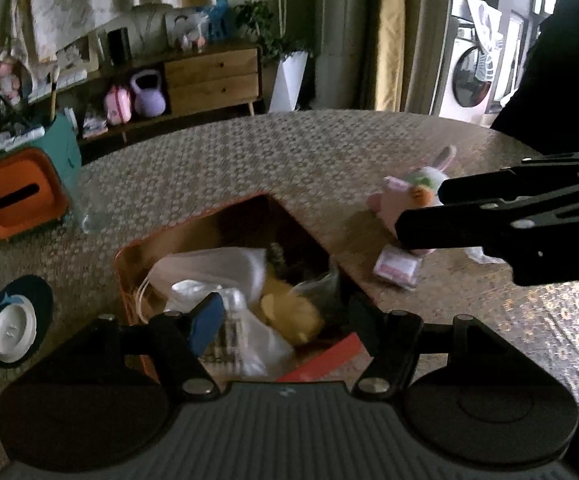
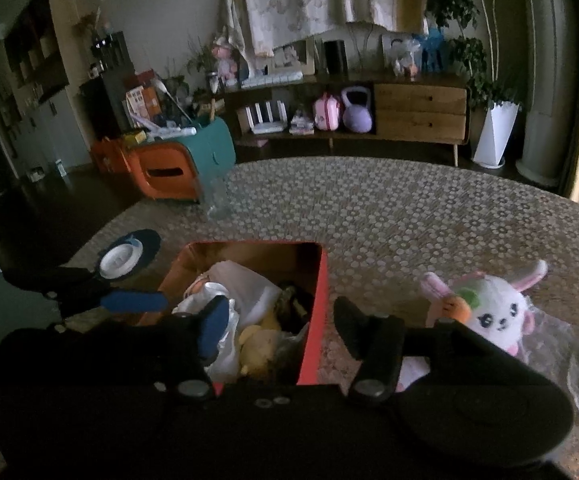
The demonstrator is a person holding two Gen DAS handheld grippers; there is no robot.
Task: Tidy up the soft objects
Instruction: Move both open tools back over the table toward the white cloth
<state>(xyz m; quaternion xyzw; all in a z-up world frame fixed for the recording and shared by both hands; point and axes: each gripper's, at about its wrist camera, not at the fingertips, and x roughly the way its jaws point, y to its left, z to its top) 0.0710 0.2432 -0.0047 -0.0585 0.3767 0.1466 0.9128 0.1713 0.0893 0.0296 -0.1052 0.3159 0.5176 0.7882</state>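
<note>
An orange box (image 1: 129, 276) (image 2: 315, 312) sits on the patterned table, holding a white bag (image 1: 217, 268) (image 2: 245, 288), a yellow plush (image 1: 289, 312) (image 2: 261, 344) and dark items. My left gripper (image 1: 285, 312) is open and empty above the box; it also shows at the left of the right wrist view (image 2: 137, 300). My right gripper (image 2: 281, 320) is open and empty over the box's right wall; in the left wrist view (image 1: 421, 212) it hovers beside a white bunny plush (image 1: 417, 188) (image 2: 493, 312). A small pink packet (image 1: 395, 270) lies near the bunny.
A white lid on a dark blue coaster (image 1: 13, 328) (image 2: 123, 258) lies left of the box. A clear glass (image 1: 91, 208) (image 2: 219, 200) stands farther back. Clear plastic wrap (image 2: 569, 364) lies right of the bunny. An orange and teal cart (image 1: 21, 196) stands past the table edge.
</note>
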